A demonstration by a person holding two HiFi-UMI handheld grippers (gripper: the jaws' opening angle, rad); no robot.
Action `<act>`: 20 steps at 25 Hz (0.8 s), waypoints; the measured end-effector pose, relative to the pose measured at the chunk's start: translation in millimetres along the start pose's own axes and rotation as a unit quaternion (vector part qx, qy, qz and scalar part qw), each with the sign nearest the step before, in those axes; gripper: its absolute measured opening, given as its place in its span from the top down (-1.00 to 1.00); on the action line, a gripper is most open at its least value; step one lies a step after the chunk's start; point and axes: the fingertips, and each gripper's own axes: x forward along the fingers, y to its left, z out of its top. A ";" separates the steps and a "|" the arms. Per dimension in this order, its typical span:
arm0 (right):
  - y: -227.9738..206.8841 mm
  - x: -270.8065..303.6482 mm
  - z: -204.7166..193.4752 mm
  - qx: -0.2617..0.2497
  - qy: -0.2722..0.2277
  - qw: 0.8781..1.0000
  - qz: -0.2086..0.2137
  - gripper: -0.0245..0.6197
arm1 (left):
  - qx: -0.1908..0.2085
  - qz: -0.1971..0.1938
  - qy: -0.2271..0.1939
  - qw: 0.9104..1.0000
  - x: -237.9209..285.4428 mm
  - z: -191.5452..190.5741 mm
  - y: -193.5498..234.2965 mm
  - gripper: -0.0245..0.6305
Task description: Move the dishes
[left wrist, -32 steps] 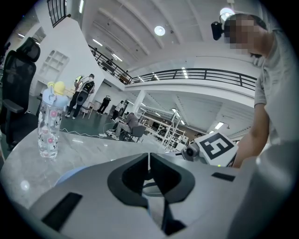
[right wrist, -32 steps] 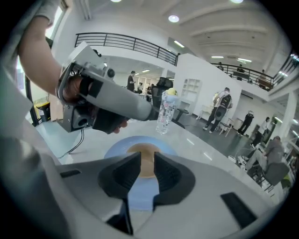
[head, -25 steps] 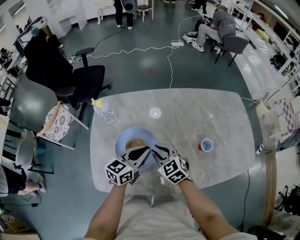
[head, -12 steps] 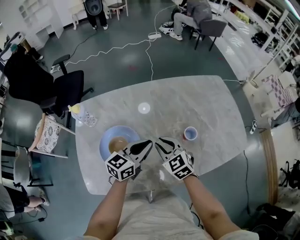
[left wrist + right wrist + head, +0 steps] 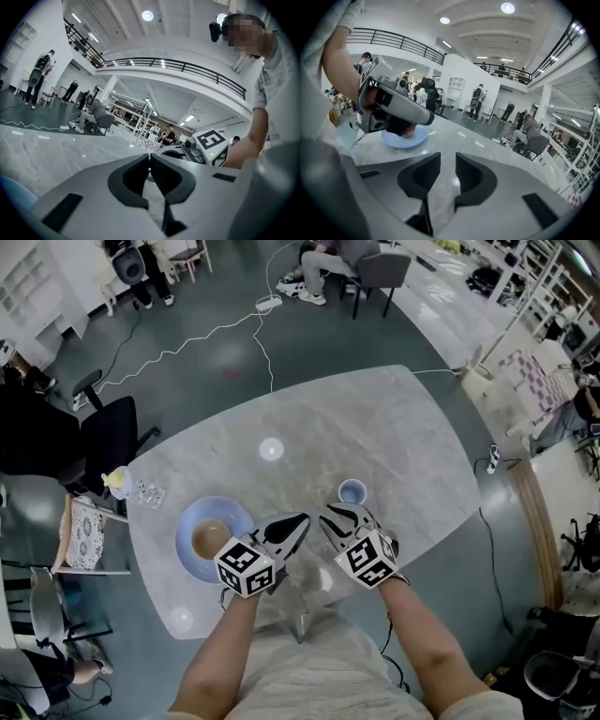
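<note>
A light blue plate (image 5: 187,559) with a brown bowl (image 5: 208,540) on it lies at the table's near left. It also shows in the right gripper view as the blue plate (image 5: 405,139). A small blue cup (image 5: 352,491) stands right of the middle. My left gripper (image 5: 302,519) hovers just right of the plate, its jaws shut with nothing between them (image 5: 149,157). My right gripper (image 5: 326,514) is beside it, a little short of the cup. Its jaws (image 5: 447,159) stand a narrow gap apart and hold nothing.
A clear bottle with a yellow cap (image 5: 131,487) stands at the marble table's (image 5: 403,427) left edge. A small white round thing (image 5: 271,449) lies further back. A black office chair (image 5: 103,432) and a patterned chair (image 5: 82,531) stand to the left. People and cables are further off.
Both grippers have moved right, off the blue plate's near rim; the plate now lies to their left. The head view has swung as well.
</note>
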 end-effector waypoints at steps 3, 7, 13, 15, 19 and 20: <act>-13.0 -5.2 -16.5 -0.004 0.016 1.000 -0.006 0.57 | 0.001 -0.008 0.012 1.000 13.5 -3.5 -4.3 0.85; -25.2 -6.9 -36.6 -0.023 0.040 0.999 -0.010 0.57 | 0.001 -0.017 0.029 0.999 30.1 -11.4 -7.9 0.85; -33.7 -2.0 -55.7 -0.063 0.072 0.995 -0.008 0.57 | -0.002 -0.030 0.051 0.998 48.1 -24.7 -12.5 0.85; -38.0 1.7 -62.6 -0.083 0.090 0.992 -0.005 0.57 | -0.002 -0.034 0.055 0.998 53.7 -25.7 -13.5 0.85; -39.6 11.2 -77.4 -0.116 0.127 0.985 0.008 0.56 | -0.003 -0.039 0.061 0.997 57.3 -28.1 -13.5 0.85; -38.4 12.8 -81.6 -0.125 0.136 0.983 0.012 0.56 | -0.003 -0.040 0.062 0.997 57.3 -29.3 -14.1 0.85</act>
